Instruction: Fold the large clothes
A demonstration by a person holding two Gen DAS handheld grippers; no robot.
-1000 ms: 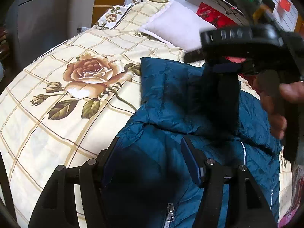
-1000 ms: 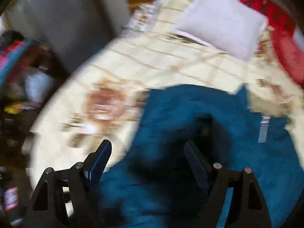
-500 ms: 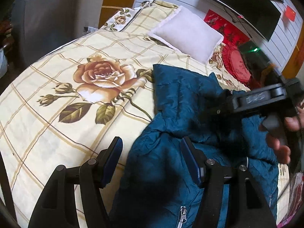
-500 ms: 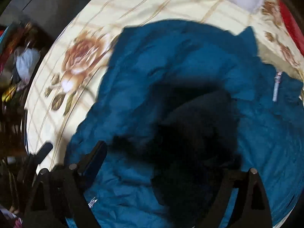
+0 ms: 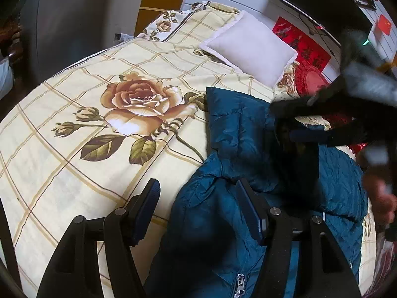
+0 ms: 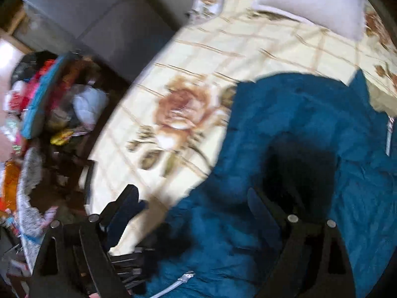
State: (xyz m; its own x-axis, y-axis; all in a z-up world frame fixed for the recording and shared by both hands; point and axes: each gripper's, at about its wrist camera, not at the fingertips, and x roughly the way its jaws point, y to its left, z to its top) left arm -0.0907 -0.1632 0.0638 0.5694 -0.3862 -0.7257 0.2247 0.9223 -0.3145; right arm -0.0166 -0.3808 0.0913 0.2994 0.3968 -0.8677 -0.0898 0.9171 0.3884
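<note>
Blue quilted jacket (image 5: 248, 154) lying rumpled on the bed (image 5: 74, 164), toward its right edge, below the white pillow (image 5: 250, 49) at the head end and beside the printed rose (image 5: 141, 101). One panel is doubled over the body of the garment, its straight edge facing the rose — a fold judged partly made but not yet flattened; the front zipper (image 5: 239, 284) lies near the foot edge.

Left gripper (image 5: 198, 211): fingers wide apart and holding nothing, poised above the jacket's left margin where cloth meets bedspread, so that one finger stands over the sheet and the other over the fabric. This placement suits catching the loose edge next.

Right gripper (image 5: 292, 126): seen from the left wrist view reaching in from the right over the folded panel; its own view (image 6: 193, 213) is motion-blurred but shows the fingers spread with no cloth between them. Clutter (image 6: 47, 99) lies beyond the left edge of the bed.
</note>
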